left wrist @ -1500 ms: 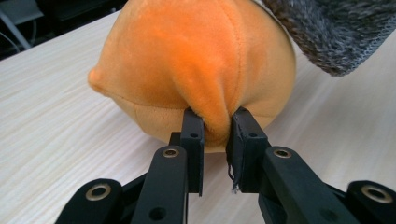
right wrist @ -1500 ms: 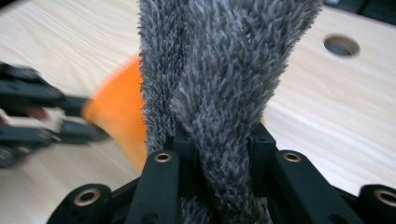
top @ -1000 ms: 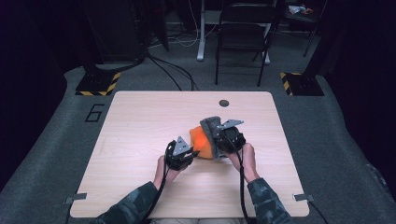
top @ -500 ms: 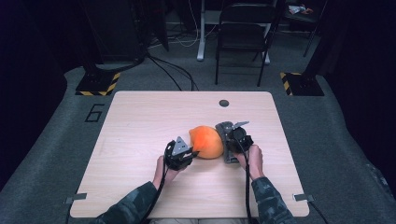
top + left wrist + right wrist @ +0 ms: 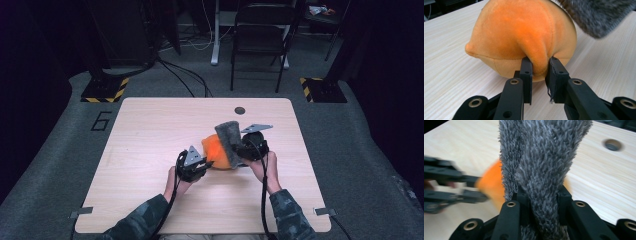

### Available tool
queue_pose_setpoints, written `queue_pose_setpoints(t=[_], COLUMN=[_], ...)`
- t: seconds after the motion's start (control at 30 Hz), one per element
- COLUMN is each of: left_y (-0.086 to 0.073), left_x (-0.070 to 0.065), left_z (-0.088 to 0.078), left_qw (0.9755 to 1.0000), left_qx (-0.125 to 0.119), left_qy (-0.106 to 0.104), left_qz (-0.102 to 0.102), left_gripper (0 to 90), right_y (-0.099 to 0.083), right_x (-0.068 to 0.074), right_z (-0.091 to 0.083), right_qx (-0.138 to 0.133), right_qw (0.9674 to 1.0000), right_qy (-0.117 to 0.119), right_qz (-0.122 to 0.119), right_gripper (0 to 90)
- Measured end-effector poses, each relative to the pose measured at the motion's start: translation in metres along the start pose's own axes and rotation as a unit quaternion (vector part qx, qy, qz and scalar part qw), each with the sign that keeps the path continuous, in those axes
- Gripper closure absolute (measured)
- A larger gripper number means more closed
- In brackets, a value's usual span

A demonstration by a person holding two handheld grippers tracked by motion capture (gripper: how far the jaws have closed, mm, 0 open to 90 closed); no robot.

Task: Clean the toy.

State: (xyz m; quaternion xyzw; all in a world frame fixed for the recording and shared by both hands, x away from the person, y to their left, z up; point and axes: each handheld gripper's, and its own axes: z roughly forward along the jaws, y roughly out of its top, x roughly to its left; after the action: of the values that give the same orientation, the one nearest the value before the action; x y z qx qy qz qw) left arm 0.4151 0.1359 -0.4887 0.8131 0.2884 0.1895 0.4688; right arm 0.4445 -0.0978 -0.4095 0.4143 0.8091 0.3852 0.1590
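Mid-surface [image 5: 150, 150], the orange plush [image 5: 524, 37] looks soft and light. Left tongs [image 5: 540, 72] pinch a fold on its near side; right tongs [image 5: 540, 202] clamp the fluffy grey cloth [image 5: 541, 157], held above the plush's right.

Orange plush toy [image 5: 216, 151]: rounded, soft, seamed, lying on the table slightly right of centre toward the near edge; a fold of its fabric is pinched up on its near-left side. Grey fuzzy cloth [image 5: 230, 142]: shaggy pile, bunched, lifted upright, draped against the toy's right side.
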Motion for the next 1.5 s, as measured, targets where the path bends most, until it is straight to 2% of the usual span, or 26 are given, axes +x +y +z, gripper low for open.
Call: queue_pose_setpoints(t=[0.03, 0.07, 0.2, 0.27, 0.3, 0.33, 0.37, 0.5, 0.6, 0.63, 0.67, 0.73, 0.83, 0.93, 1.0, 1.07, 1.13, 1.17, 1.2, 1.27, 1.3, 1.33, 1.37, 1.4, 1.47, 1.5], left_y=[0.000, -0.001, -0.003, -0.003, -0.002, -0.002, -0.002, -0.004, -0.004, -0.003, -0.003, -0.003, -0.004, -0.005, -0.004, -0.005, -0.005, -0.005, -0.006, -0.006, -0.006, -0.006, -0.006, -0.006, -0.006, -0.007], left_x=[-0.001, 0.000, 0.001, 0.000, 0.000, 0.000, 0.001, 0.003, 0.003, 0.003, 0.003, 0.004, 0.005, 0.005, 0.005, 0.006, 0.007, 0.007, 0.007, 0.008, 0.008, 0.008, 0.007, 0.007, 0.007, 0.008], left_z=[0.000, 0.000, 0.000, 0.000, 0.001, 0.001, 0.001, 0.001, 0.001, 0.001, 0.001, 0.001, 0.002, 0.001, 0.001, 0.001, 0.001, 0.001, 0.001, 0.001, 0.001, 0.001, 0.000, 0.000, 0.001, 0.002], left_qw=[1.0000, 1.0000, 1.0000, 1.0000, 1.0000, 1.0000, 1.0000, 0.9999, 0.9999, 0.9999, 0.9999, 0.9999, 0.9999, 0.9999, 0.9999, 0.9999, 0.9999, 0.9999, 0.9999, 0.9998, 0.9998, 0.9998, 0.9999, 0.9999, 0.9999, 0.9998], left_qx=[0.004, 0.006, 0.009, 0.009, 0.008, 0.008, 0.008, 0.009, 0.010, 0.010, 0.010, 0.010, 0.009, 0.010, 0.009, 0.007, 0.008, 0.008, 0.009, 0.008, 0.008, 0.008, 0.007, 0.007, 0.010, 0.016], left_qy=[-0.002, -0.002, -0.003, -0.002, -0.002, -0.002, -0.002, -0.002, 0.000, 0.001, 0.001, -0.001, -0.001, 0.000, 0.000, 0.001, 0.000, 0.000, 0.001, 0.002, 0.002, 0.003, 0.006, 0.006, 0.007, 0.008], left_qz=[0.001, 0.004, -0.002, 0.000, -0.001, -0.001, -0.002, -0.007, -0.007, -0.003, -0.003, -0.003, -0.006, -0.010, -0.011, -0.012, -0.015, -0.015, -0.015, -0.015, -0.015, -0.016, -0.014, -0.014, -0.010, -0.001], left_gripper=[75.4, 75.4, 75.5, 75.6, 75.7, 75.7, 75.8, 75.8, 75.8, 75.8, 75.8, 75.8, 75.8, 75.8, 75.7, 75.7, 75.7, 75.6, 75.6, 75.5, 75.4, 75.2, 75.0, 74.7, 73.8, 69.2], right_y=[0.002, 0.001, -0.002, -0.005, -0.007, -0.007, -0.010, -0.019, -0.024, -0.028, -0.030, -0.032, -0.041, -0.046, -0.046, -0.043, -0.037, -0.037, -0.029, -0.020, -0.020, -0.013, -0.011, -0.011, -0.011, -0.015], right_x=[0.010, 0.014, 0.015, 0.010, 0.005, 0.005, -0.003, -0.020, -0.026, -0.030, -0.032, -0.035, -0.042, -0.043, -0.043, -0.042, -0.046, -0.046, -0.047, -0.043, -0.043, -0.032, -0.025, -0.025, -0.012, -0.007], right_z=[0.004, 0.008, 0.016, 0.019, 0.019, 0.019, 0.020, 0.028, 0.032, 0.036, 0.038, 0.040, 0.050, 0.060, 0.059, 0.053, 0.042, 0.042, 0.026, 0.012, 0.012, 0.006, 0.006, 0.006, 0.016, 0.027], right_qx=[0.005, 0.011, 0.025, 0.026, 0.035, 0.035, 0.044, 0.067, 0.076, 0.091, 0.096, 0.103, 0.132, 0.153, 0.155, 0.151, 0.125, 0.125, 0.083, 0.048, 0.048, 0.040, 0.044, 0.044, 0.074, 0.089], right_qw=[0.9998, 0.9996, 0.9992, 0.9993, 0.9984, 0.9984, 0.9980, 0.9962, 0.9954, 0.9931, 0.9923, 0.9917, 0.9875, 0.9845, 0.9840, 0.9843, 0.9874, 0.9874, 0.9920, 0.9958, 0.9958, 0.9979, 0.9983, 0.9983, 0.9972, 0.9957], right_qy=[0.012, 0.004, -0.016, -0.019, -0.035, -0.035, -0.041, -0.055, -0.057, -0.072, -0.075, -0.073, -0.082, -0.080, -0.083, -0.088, -0.093, -0.093, -0.084, -0.061, -0.061, -0.031, -0.016, -0.016, -0.011, -0.024], right_qz=[-0.014, -0.026, -0.027, -0.022, -0.029, -0.029, -0.020, 0.004, 0.014, 0.015, 0.019, 0.024, 0.030, 0.030, 0.030, 0.028, 0.030, 0.030, 0.044, 0.049, 0.049, 0.042, 0.034, 0.034, 0.004, -0.015], right_gripper=[71.2, 71.1, 71.0, 70.9, 70.8, 70.8, 70.8, 70.8, 70.8, 70.8, 70.8, 70.8, 70.7, 70.7, 70.7, 71.0, 71.1, 71.1, 71.2, 71.2, 71.2, 71.2, 71.1, 71.1, 70.9, 70.9])
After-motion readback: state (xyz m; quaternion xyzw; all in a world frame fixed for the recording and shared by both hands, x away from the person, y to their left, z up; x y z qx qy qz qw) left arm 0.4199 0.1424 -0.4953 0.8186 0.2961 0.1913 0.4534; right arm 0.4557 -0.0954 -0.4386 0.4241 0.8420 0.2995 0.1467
